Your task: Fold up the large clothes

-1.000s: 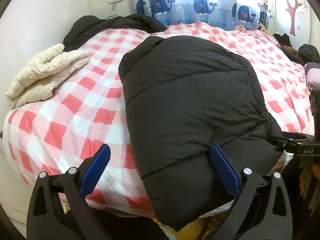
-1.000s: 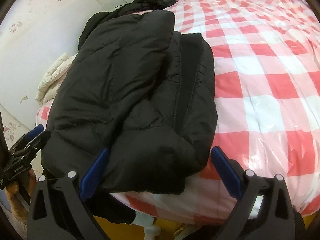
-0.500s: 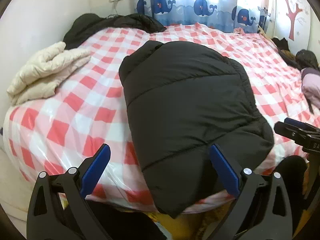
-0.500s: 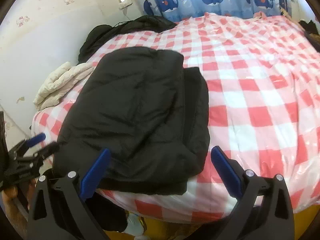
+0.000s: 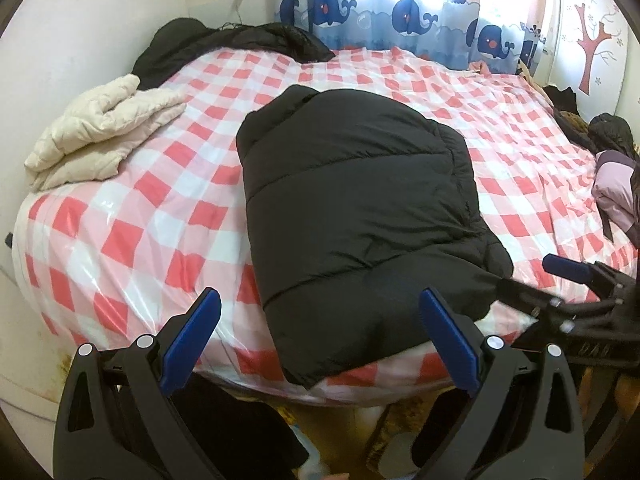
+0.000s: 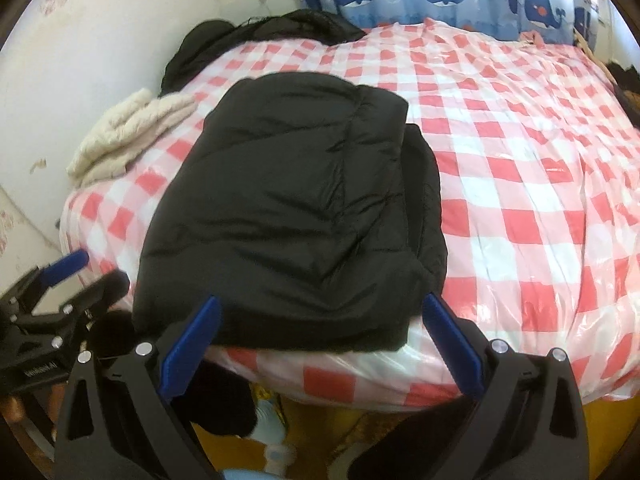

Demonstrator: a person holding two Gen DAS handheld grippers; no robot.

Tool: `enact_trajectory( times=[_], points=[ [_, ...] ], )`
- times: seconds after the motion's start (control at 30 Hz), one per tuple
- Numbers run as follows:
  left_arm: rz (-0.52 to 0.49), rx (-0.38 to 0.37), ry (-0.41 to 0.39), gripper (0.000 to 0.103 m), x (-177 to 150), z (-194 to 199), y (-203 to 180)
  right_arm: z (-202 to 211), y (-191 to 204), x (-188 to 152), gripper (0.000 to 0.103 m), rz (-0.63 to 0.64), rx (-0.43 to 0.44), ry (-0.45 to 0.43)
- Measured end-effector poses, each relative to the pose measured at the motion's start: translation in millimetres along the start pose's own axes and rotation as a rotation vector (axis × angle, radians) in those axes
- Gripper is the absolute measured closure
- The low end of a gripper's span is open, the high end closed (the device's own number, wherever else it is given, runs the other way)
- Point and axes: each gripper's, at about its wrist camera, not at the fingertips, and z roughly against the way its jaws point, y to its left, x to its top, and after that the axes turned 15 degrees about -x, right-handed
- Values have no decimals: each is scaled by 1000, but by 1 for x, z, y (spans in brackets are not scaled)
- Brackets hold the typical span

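The black jacket (image 5: 356, 216) lies folded in the middle of the frame on the checked bed (image 5: 132, 216), its near edge at the bed's front edge. The left gripper (image 5: 320, 338) hangs at the bottom of the frame, jaws spread wide and empty; the right gripper (image 6: 318, 338) likewise, fingers apart, holding nothing. A cream garment (image 5: 104, 132) sits upper left, dark clothes (image 5: 224, 46) behind it.

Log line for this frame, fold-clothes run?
stage: fold done | black puffer jacket folded on checkered bed | left gripper open, empty | right gripper open, empty
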Motion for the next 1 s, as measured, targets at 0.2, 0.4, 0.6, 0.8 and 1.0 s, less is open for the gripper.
enact_trajectory(
  times=[0.2, 0.4, 0.6, 0.8, 1.0],
  points=[
    [17, -3, 37, 8, -7, -1, -7, 7, 1, -8, 7, 23, -30, 30],
    [32, -1, 49, 8, -12, 3, -10, 12, -3, -11, 7, 5, -24, 50],
    [18, -8, 57, 8, -13, 5, -14, 12, -4, -14, 7, -15, 11, 62],
    [12, -17, 63, 8, -15, 5, -19, 13, -4, -17, 7, -16, 7, 65],
    [6, -24, 74, 8, -16, 4, -19, 13, -4, -18, 7, -13, 7, 67]
  ],
)
